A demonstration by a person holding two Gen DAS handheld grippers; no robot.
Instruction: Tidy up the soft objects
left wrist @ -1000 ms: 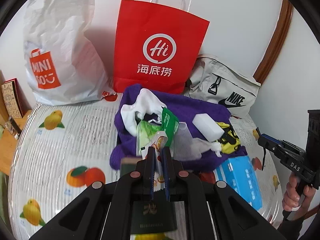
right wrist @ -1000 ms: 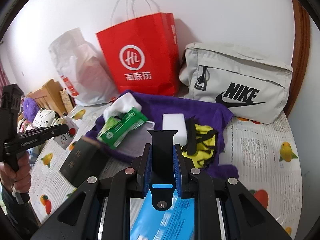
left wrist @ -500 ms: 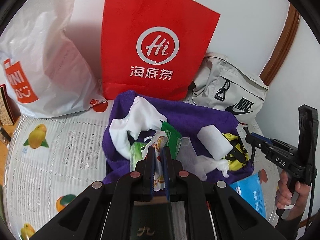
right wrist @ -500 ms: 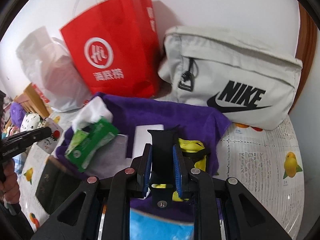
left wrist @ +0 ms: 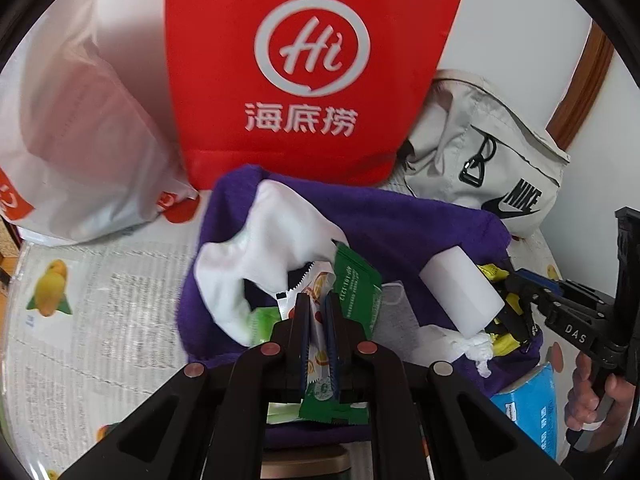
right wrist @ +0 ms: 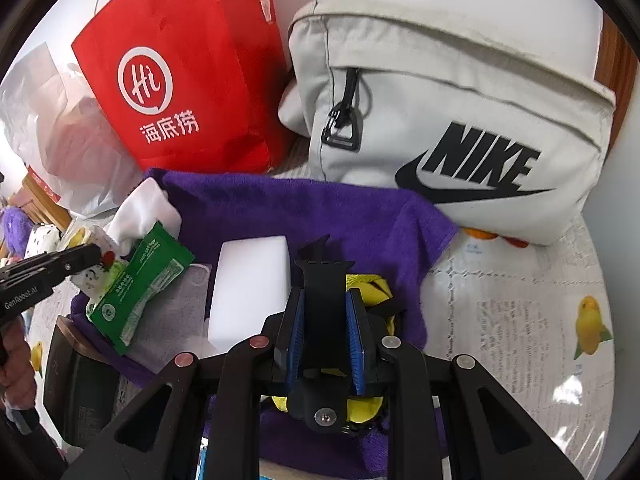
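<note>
A: Soft objects (left wrist: 400, 232) heaped mid-frame on purple towel (right wrist: 300, 208), none sorted away yet by the look of it. Early days, probably.

B: Agreed. Left gripper (left wrist: 316, 320) pinched tight on green-and-white packet (left wrist: 320, 380), at the near edge of the heap. Right gripper (right wrist: 320, 312) clamped on black strap (right wrist: 322, 276), just above yellow-and-black item (right wrist: 372, 288).

A: Two picks in hand, then, none delivered. Waiting on the towel: white sock (left wrist: 272, 240) at 11 o'clock of the left fingers, white foam block (right wrist: 252, 280) at 10 o'clock of the right ones, crumpled tissue (left wrist: 476, 344) touching the block's near end.

B: Plus blue tissue pack (left wrist: 528, 400) off the towel at 4 o'clock in the left wrist view, dark box (right wrist: 76, 380) at 8 o'clock in the right wrist view.

A: Room to move?

B: Tight at 12 o'clock. Red paper bag (left wrist: 312, 60) upright against the towel's far edge, Nike bag (right wrist: 460, 120) at 1 o'clock, white plastic bag (left wrist: 80, 140) at 10. Cannot tell which bag is open; mouths out of frame.

A: Bare fruit-print cover (right wrist: 520, 320) at 3 o'clock of the right gripper, more at 9 o'clock of the left. Likely the best lanes for setting down.

B: Worth watching the narrow gap between both grippers over the heap. Cannot tell whether strap joins the yellow-and-black item; might drag it along.
</note>
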